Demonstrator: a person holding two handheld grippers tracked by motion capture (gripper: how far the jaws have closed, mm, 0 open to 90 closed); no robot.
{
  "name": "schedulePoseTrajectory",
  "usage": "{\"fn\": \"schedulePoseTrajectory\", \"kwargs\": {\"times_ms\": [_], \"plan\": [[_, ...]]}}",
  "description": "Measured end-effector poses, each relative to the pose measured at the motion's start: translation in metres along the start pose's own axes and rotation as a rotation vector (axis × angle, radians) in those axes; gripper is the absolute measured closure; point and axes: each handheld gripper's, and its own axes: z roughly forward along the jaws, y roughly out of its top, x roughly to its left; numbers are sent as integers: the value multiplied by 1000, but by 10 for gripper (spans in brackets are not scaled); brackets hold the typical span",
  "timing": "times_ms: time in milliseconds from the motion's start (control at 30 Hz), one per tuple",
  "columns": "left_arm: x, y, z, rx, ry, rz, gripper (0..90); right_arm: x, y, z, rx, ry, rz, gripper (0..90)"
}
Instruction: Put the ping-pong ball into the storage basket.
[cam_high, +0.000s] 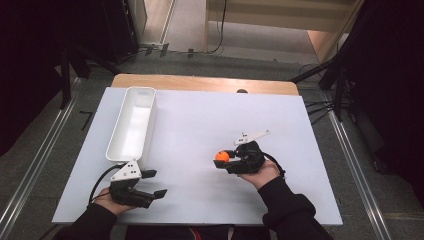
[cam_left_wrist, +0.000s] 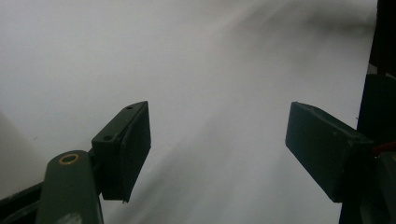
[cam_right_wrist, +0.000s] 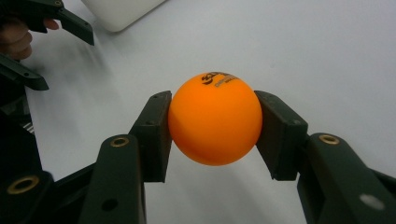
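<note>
**Orange ball clamped in the right gripper, left gripper open by the white bin**

White covers most of the tabletop (cam_high: 200, 130), with a strip of bare wood showing along its far edge and dark floor, rails and stand legs around it.

Taking the long white bin (cam_high: 132, 122) as the landmark: it lies toward the left of the tabletop, running from the far side toward the person, and its inside looks bare.

Just past the bin's near end, touching or nearly touching its corner, is the left gripper (cam_high: 154, 183), held in the person's left hand (cam_high: 112, 202). Its jaws stand wide apart and point to the right, away from the bin, low over the white surface. In the left gripper view the left gripper (cam_left_wrist: 217, 154) has nothing between its pads, just blurred white sheet beyond.

Well to the right of the bin, about level with its near end, the right gripper (cam_high: 220, 159) sits in the right hand (cam_high: 265, 172), with its jaws pointing left, back toward the bin. It is closed on an orange ball (cam_high: 222, 156). In the right gripper view the pads of the right gripper (cam_right_wrist: 214, 130) press on both sides of the orange ball (cam_right_wrist: 215, 123), which bears dark print on top and is held clear above the surface. The bin's corner (cam_right_wrist: 119, 14) shows at that view's top.
</note>
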Motion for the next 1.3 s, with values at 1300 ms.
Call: {"fn": "schedulePoseTrajectory", "kwargs": {"times_ms": [1300], "plan": [[0,0,0,3,-3,2,228,11,33,22,16,41,-28,488]]}}
